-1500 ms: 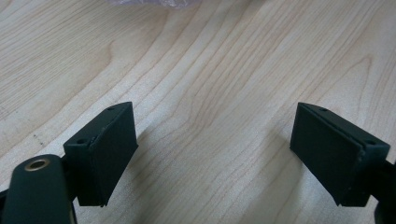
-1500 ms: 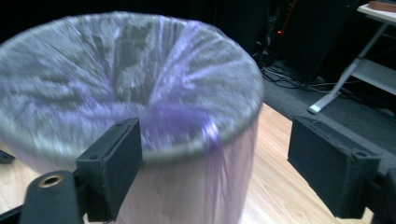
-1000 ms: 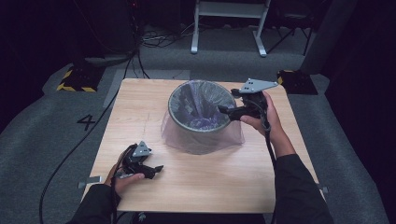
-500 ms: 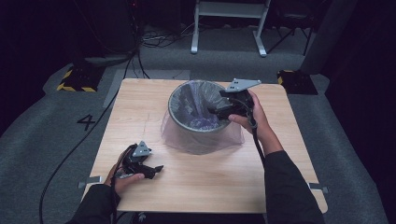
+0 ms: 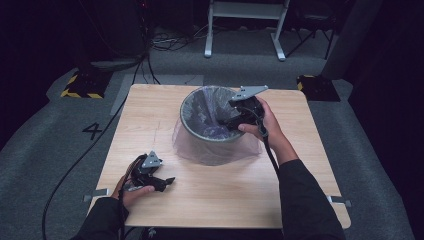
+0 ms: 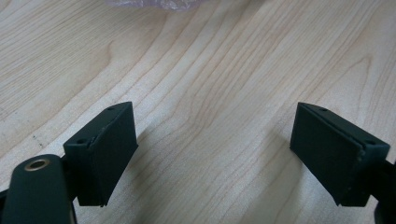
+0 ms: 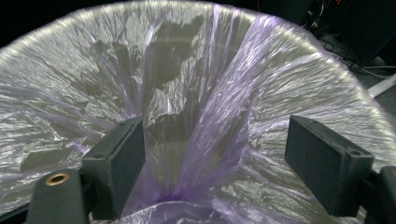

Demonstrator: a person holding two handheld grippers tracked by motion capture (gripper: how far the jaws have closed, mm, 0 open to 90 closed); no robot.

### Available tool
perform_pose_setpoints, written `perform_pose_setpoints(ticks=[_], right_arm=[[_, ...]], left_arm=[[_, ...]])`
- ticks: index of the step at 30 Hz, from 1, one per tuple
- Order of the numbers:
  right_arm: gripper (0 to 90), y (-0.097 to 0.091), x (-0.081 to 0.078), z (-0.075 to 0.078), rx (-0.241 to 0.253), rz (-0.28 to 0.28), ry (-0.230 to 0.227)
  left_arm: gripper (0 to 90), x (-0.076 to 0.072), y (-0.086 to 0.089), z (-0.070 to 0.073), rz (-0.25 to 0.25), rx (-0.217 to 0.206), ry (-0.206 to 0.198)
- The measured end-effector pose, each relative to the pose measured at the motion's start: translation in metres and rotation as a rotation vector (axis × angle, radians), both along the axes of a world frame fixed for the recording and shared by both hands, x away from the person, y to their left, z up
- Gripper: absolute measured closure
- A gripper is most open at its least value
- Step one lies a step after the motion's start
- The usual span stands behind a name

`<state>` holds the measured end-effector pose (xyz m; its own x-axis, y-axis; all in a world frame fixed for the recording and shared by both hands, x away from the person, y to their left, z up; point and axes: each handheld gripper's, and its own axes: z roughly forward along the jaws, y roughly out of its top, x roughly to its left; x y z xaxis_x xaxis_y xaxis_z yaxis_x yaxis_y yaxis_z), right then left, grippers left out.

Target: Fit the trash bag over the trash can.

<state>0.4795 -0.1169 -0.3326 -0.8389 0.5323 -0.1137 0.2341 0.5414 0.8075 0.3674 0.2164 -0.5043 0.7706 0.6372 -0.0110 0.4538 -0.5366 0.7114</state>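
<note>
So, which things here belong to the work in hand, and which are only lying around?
Part of the work:
- bin
- purple bag lining it
- right tongs, open, reaching into the bin
- left tongs, open, resting low over the table

Just around:
- cables on the floor
- metal stand behind the table
- number 4 on the floor

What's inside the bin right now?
A purple bag lines the bin, and the open right gripper reaches in over the rim. The bin floor is covered by crumpled bag, so any contents there can't be seen.
</note>
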Motion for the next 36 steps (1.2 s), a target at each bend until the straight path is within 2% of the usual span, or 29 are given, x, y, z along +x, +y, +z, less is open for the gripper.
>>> perform_pose_setpoints(ticks=[4, 12, 15, 19, 24, 26, 30, 36], right_arm=[[20.0, 0.003, 0.001, 0.000, -0.023, 0.003, 0.009], [19.9, 0.011, 0.006, -0.001, -0.111, 0.004, 0.050], [20.0, 0.014, 0.008, -0.001, -0.163, 0.009, 0.078], [20.0, 0.020, 0.010, 0.000, -0.258, 0.016, 0.115], [20.3, 0.025, 0.013, -0.001, -0.312, -0.022, 0.150], [21.0, 0.027, 0.014, -0.001, -0.318, -0.054, 0.159], [20.6, 0.027, 0.012, 0.000, -0.317, -0.067, 0.140], [20.5, 0.015, 0.007, 0.009, -0.195, -0.085, 0.106]], left_arm=[[14.3, 0.000, 0.000, 0.000, 0.000, 0.000, 0.000], [14.3, 0.000, 0.000, 0.000, 0.000, 0.000, 0.000], [14.2, 0.000, 0.000, 0.000, 0.000, 0.000, 0.000], [14.3, 0.000, 0.000, 0.000, 0.000, 0.000, 0.000], [14.3, 0.000, 0.000, 0.000, 0.000, 0.001, 0.000], [14.3, 0.000, 0.000, 0.000, 0.000, 0.001, -0.002], [14.3, 0.000, 0.000, 0.000, 0.000, 0.001, -0.001], [14.3, 0.000, 0.000, 0.000, 0.000, 0.001, -0.001]])
